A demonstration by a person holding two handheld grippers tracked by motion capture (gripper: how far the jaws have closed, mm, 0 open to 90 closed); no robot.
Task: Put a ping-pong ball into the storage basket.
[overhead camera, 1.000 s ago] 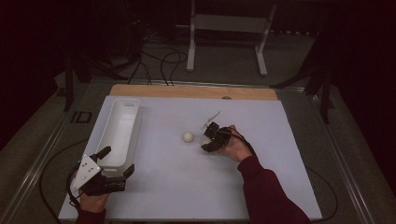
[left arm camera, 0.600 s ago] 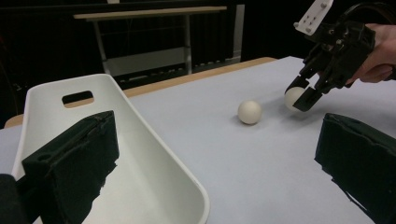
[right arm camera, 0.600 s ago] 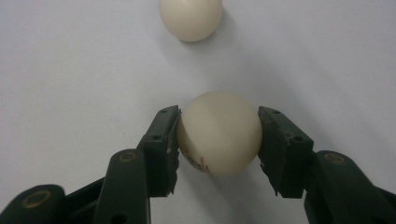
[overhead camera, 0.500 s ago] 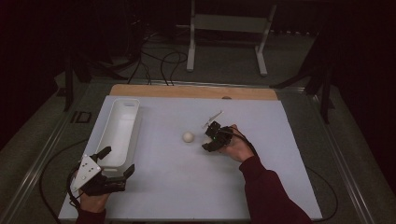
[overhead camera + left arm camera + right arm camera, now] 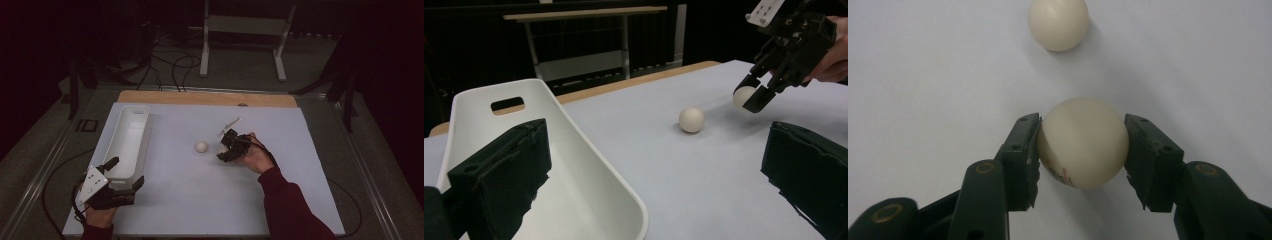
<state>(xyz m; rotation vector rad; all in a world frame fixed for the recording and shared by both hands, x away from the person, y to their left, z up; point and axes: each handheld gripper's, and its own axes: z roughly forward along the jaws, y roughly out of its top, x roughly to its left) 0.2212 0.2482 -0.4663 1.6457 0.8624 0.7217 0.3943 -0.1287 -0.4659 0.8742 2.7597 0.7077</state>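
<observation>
- Right gripper [image 5: 1083, 145] pinches a white ball [image 5: 1083, 142] mid-table, ready to lift.
- Second ball [image 5: 201, 146] lies loose just beside.
- Left gripper [image 5: 120, 177], jaws wide, straddles the tray [image 5: 127, 135] end near the table's left edge, probably steadying it.

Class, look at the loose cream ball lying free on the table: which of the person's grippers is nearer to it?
Right. The right gripper sits just beside the loose cream ball, shut on a second cream ball. The left gripper waits open, far off at the long white plastic tray.

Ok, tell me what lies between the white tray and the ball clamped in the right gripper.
In the high view, a second white ball lies on the table between the white tray and the held ball.
</observation>
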